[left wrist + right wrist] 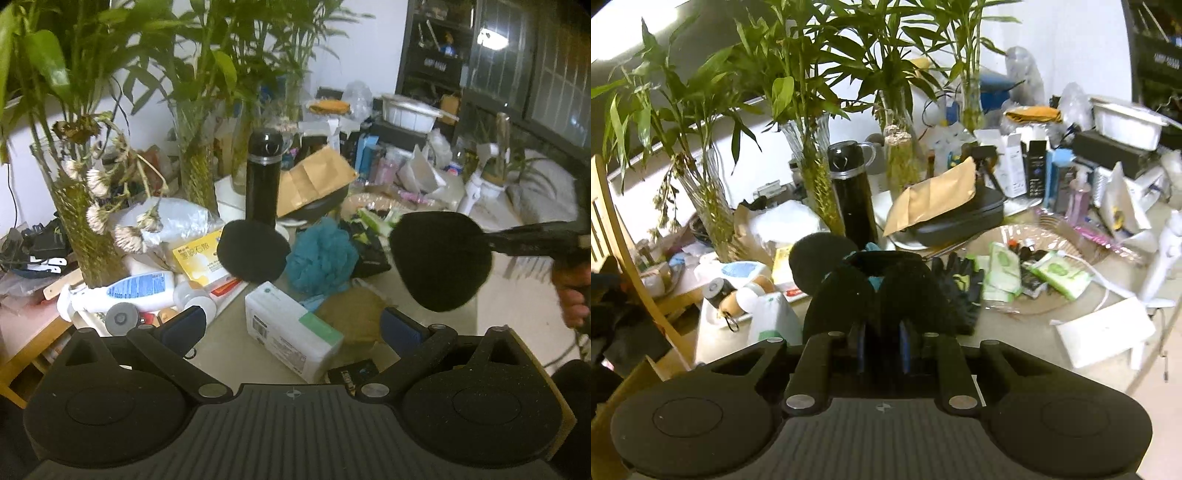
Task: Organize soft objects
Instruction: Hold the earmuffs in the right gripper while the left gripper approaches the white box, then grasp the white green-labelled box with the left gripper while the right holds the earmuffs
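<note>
My right gripper (881, 343) is shut on a black foam pad (879, 295) and holds it above the table; the same pad (441, 260) hangs in the air at the right of the left wrist view. A second black foam pad (253, 250) lies on the table by the flask, and also shows in the right wrist view (816, 258). A teal mesh bath puff (321, 254) sits between the two pads. My left gripper (293, 328) is open and empty, above a white tissue pack (293, 332).
A black flask (263, 181) stands behind the lying pad. Glass vases with bamboo (197, 170) line the back left. A white lotion bottle (125, 293), black gloves (956, 284), green wet-wipe packs (1060, 275), a brown envelope (934, 195) and a white box (1104, 336) crowd the table.
</note>
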Action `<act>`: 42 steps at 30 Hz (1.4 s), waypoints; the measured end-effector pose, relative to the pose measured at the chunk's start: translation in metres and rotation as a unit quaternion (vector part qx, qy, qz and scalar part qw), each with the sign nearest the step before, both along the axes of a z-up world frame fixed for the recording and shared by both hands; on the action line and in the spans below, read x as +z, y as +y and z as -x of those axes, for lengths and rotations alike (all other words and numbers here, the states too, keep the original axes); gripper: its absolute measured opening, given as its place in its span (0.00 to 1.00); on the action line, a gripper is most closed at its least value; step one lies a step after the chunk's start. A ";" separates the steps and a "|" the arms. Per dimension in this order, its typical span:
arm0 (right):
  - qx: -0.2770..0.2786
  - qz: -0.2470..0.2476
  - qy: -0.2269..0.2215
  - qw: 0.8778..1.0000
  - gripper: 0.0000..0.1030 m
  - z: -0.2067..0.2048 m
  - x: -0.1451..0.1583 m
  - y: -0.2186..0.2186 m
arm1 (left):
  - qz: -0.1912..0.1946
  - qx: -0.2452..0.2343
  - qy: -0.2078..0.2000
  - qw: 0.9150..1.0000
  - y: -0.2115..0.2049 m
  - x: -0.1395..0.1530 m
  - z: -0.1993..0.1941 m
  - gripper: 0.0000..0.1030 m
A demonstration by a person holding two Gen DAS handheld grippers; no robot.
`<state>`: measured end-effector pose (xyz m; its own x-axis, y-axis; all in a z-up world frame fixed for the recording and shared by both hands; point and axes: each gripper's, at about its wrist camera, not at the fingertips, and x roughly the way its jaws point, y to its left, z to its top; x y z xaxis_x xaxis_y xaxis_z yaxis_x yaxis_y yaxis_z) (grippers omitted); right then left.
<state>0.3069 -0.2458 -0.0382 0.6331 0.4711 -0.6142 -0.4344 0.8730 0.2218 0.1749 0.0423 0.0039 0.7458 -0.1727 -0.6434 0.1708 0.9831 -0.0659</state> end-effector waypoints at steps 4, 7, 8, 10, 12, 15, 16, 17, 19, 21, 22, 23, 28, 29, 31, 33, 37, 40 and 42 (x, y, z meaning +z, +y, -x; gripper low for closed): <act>-0.004 0.012 -0.002 1.000 0.20 0.016 -0.001 -0.003 | -0.003 0.000 0.018 1.000 -0.004 -0.002 -0.022 1.00; -0.006 0.006 -0.001 1.000 0.20 0.027 -0.001 -0.006 | -0.007 0.007 0.037 0.999 -0.006 -0.003 -0.040 1.00; -0.008 0.006 -0.003 1.000 0.20 0.029 0.000 -0.007 | -0.008 0.011 0.046 0.999 -0.008 -0.004 -0.048 1.00; -0.012 0.001 -0.004 1.000 0.20 0.034 0.002 -0.010 | -0.008 0.009 0.057 0.998 -0.009 -0.003 -0.058 1.00; -0.016 -0.005 -0.008 1.000 0.20 0.036 0.006 -0.014 | -0.008 0.010 0.068 0.998 -0.012 -0.002 -0.070 1.00; -0.023 -0.015 -0.018 0.999 0.20 0.040 0.015 -0.019 | -0.011 0.009 0.087 0.996 -0.016 -0.005 -0.085 1.00; -0.024 -0.016 -0.021 0.999 0.20 0.042 0.018 -0.021 | -0.009 0.014 0.095 0.995 -0.017 -0.008 -0.090 0.99; -0.025 -0.016 -0.024 0.999 0.20 0.043 0.020 -0.022 | -0.005 0.017 0.102 0.995 -0.016 -0.011 -0.095 0.99; -0.027 -0.013 -0.030 0.999 0.20 0.047 0.024 -0.025 | 0.003 0.021 0.121 0.992 -0.016 -0.020 -0.105 0.99; -0.030 -0.013 -0.033 0.999 0.20 0.051 0.026 -0.027 | 0.007 0.031 0.147 0.989 -0.014 -0.032 -0.114 0.99; -0.032 -0.014 -0.034 0.999 0.20 0.053 0.027 -0.029 | 0.011 0.036 0.160 0.986 -0.012 -0.039 -0.118 0.99; -0.033 -0.015 -0.035 0.999 0.20 0.055 0.027 -0.030 | 0.015 0.040 0.171 0.984 -0.010 -0.045 -0.122 0.96; -0.037 -0.013 -0.035 0.999 0.20 0.065 0.025 -0.035 | 0.031 0.065 0.226 0.971 -0.003 -0.071 -0.145 0.88; -0.037 -0.013 -0.035 0.999 0.20 0.066 0.024 -0.036 | 0.027 0.070 0.231 0.970 -0.003 -0.074 -0.148 0.88; -0.041 -0.013 -0.032 0.999 0.20 0.068 0.020 -0.037 | 0.018 0.073 0.241 0.968 -0.005 -0.080 -0.154 0.88; -0.044 -0.016 -0.028 0.999 0.20 0.069 0.017 -0.040 | 0.011 0.073 0.251 0.965 -0.008 -0.086 -0.162 0.88; -0.045 -0.017 -0.024 0.999 0.20 0.072 0.013 -0.042 | 0.009 0.076 0.269 0.960 -0.013 -0.095 -0.177 0.87; -0.047 -0.016 -0.022 0.999 0.20 0.072 0.011 -0.043 | 0.003 0.079 0.284 0.956 -0.019 -0.105 -0.187 0.87; -0.049 -0.017 -0.020 0.998 0.20 0.072 0.010 -0.044 | -0.017 0.085 0.299 0.950 -0.023 -0.114 -0.193 0.85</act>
